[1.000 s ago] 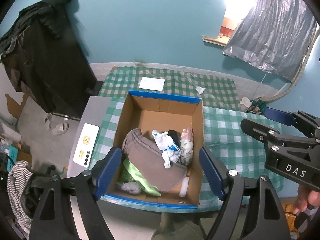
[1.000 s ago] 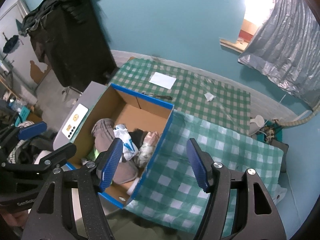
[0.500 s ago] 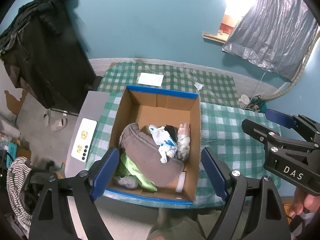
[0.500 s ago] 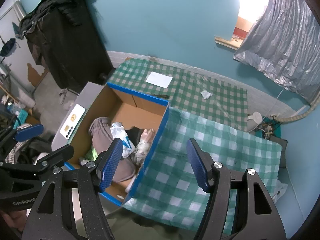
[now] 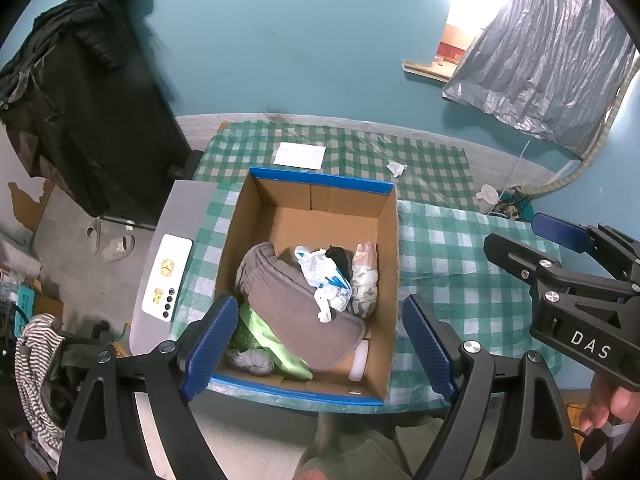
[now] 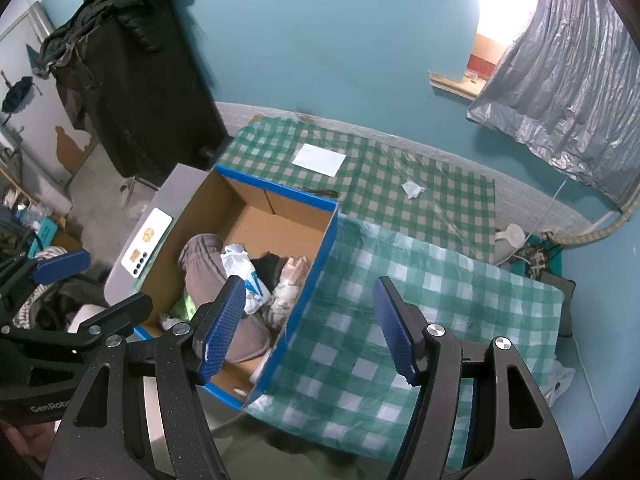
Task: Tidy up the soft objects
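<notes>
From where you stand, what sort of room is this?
Probably a lived-in spare room or storeroom in a home, not a lab. A table with a green checked cloth holds a cardboard box of soft odds and ends, dark clothes hang over a black rack, and slippers lie on the bare floor.
</notes>
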### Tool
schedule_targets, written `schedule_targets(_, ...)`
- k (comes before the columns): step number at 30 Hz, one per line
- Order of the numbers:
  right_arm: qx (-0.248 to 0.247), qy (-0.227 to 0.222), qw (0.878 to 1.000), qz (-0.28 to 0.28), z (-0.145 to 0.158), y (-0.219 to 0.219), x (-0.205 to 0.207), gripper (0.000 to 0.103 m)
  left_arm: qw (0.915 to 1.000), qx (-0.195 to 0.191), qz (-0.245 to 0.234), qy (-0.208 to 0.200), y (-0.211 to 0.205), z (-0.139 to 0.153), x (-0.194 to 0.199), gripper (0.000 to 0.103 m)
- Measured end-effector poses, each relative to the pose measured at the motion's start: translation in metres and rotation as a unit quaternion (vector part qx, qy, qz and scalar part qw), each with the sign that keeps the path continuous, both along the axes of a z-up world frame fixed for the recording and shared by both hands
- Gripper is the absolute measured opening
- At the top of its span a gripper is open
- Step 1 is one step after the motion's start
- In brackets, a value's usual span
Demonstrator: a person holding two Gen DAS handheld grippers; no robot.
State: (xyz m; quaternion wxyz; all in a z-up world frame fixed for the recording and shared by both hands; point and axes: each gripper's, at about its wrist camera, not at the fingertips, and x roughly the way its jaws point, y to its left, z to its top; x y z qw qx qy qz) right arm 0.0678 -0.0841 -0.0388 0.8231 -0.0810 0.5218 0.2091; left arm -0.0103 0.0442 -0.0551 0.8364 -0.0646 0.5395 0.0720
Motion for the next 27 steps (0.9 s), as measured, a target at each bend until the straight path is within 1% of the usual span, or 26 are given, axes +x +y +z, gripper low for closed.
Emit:
schedule_targets(16, -0.002, 0.003, 1.000, 0.003, -0.0007, 0.0026, -0.0034, 0.065, 1.0000, 0.000, -0.002, 0.000, -0.0014, -0.0007, -0.0006, 0.086)
schedule_targets(27, -0.002, 0.006, 1.000, 0.002, -0.0015, 0.0037, -0.0045, 0.065, 0.9999, 0.002, -0.001, 0.010, -0.0008, -0.0070, -0.0049, 0.086)
